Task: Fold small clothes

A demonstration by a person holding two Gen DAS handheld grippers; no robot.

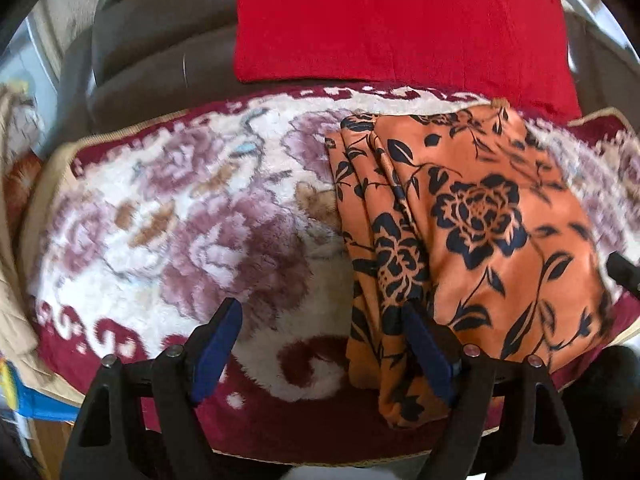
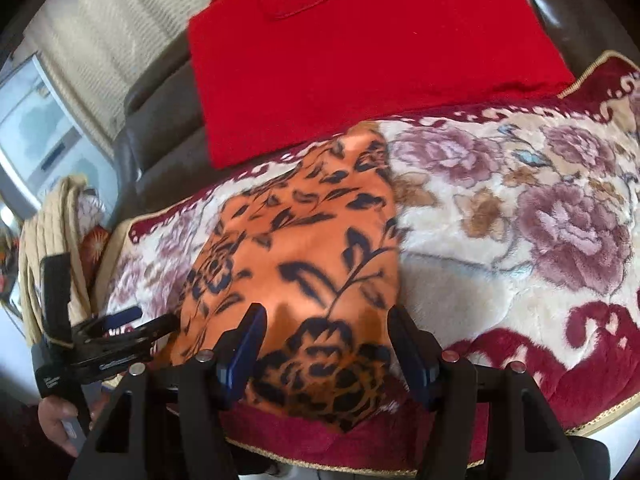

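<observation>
An orange cloth with black flower print (image 1: 472, 216) lies folded lengthwise on a plush floral blanket (image 1: 180, 208). My left gripper (image 1: 320, 316) is open over the cloth's near left edge; its right finger is against the folds, holding nothing. In the right wrist view the same cloth (image 2: 304, 256) lies ahead, and my right gripper (image 2: 324, 320) is open just above its near end. The left gripper (image 2: 132, 324) shows at the left of that view, beside the cloth's left edge.
A red cushion (image 1: 392, 24) leans on the brown sofa back (image 1: 160, 40) behind the blanket. The blanket (image 2: 520, 220) has a dark red border at its near edge. A beige quilted cover (image 2: 56, 240) hangs at the sofa's left end.
</observation>
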